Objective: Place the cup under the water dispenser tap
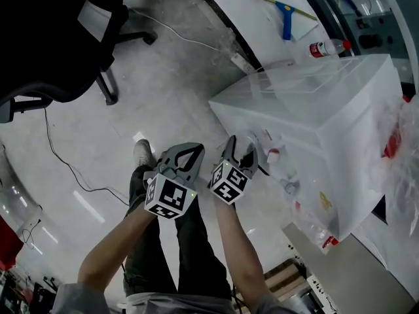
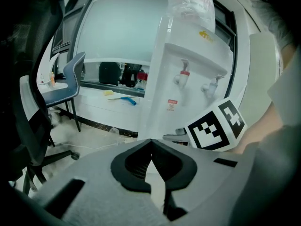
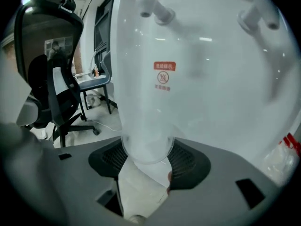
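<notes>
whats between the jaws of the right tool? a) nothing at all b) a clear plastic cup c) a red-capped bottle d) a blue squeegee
b: the right gripper view shows the right tool clamped on a clear plastic cup, in front of the white water dispenser.

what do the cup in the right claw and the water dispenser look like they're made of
cup: looks like thin clear plastic, glossy; the white panel behind shows through its wall, and its round base catches light. water dispenser: probably moulded white plastic, smooth and semi-glossy with soft highlights; painted metal can't be ruled out.
</notes>
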A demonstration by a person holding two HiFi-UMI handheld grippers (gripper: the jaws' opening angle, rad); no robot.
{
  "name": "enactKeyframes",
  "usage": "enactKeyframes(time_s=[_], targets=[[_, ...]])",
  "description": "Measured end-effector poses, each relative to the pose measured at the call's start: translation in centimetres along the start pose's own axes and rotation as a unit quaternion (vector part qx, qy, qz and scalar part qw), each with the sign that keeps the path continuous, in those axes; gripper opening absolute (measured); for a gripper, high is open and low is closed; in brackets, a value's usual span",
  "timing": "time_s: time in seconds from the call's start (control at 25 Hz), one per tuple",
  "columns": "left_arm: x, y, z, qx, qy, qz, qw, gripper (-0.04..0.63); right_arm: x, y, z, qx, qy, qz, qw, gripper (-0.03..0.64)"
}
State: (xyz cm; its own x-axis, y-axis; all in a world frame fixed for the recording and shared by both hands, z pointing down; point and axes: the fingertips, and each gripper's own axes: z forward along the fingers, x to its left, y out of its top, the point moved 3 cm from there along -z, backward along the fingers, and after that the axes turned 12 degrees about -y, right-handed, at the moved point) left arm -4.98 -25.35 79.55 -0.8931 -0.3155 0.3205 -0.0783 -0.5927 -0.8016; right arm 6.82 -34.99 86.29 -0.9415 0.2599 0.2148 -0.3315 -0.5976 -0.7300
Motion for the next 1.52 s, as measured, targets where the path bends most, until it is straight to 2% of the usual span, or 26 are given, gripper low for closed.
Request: enactKeyframes(time_s=[0.24,0.64,0.92,1.16,1.52], targets=[[-0.2,-0.7,0.4,0.001,-0.001,-0.003,1.0,0.009,-0.1,-0.5,1.7,0.012,-0.047,0.034,0.998,0.258],[-0.5,-1.7,-0.2,0.008,-0.001,-0.014,0.9999,0.009,-0.3,0.1,2.3,0.009,-0.078,0.058,0.995,0.259],[-0.3,-1.9,-0.5,0.007,0.003,-0.02,0.9998,0.009,-0.2,0.1,2.4,0.011,-0.071,0.073,0.995,0.276],[-0.2,-1.8,-0.7,0.006,0.003,-0.022,0.9997,0.009,0.2,-0.4,2.1,0.011,-0.056,0.08,0.995,0.321],[0.2,-0.8,-1.8,0.006,0.008,-0.012,0.9999,0.009,0.9,-2.0,-0.3,0.025,-0.039,0.07,0.996,0.321]])
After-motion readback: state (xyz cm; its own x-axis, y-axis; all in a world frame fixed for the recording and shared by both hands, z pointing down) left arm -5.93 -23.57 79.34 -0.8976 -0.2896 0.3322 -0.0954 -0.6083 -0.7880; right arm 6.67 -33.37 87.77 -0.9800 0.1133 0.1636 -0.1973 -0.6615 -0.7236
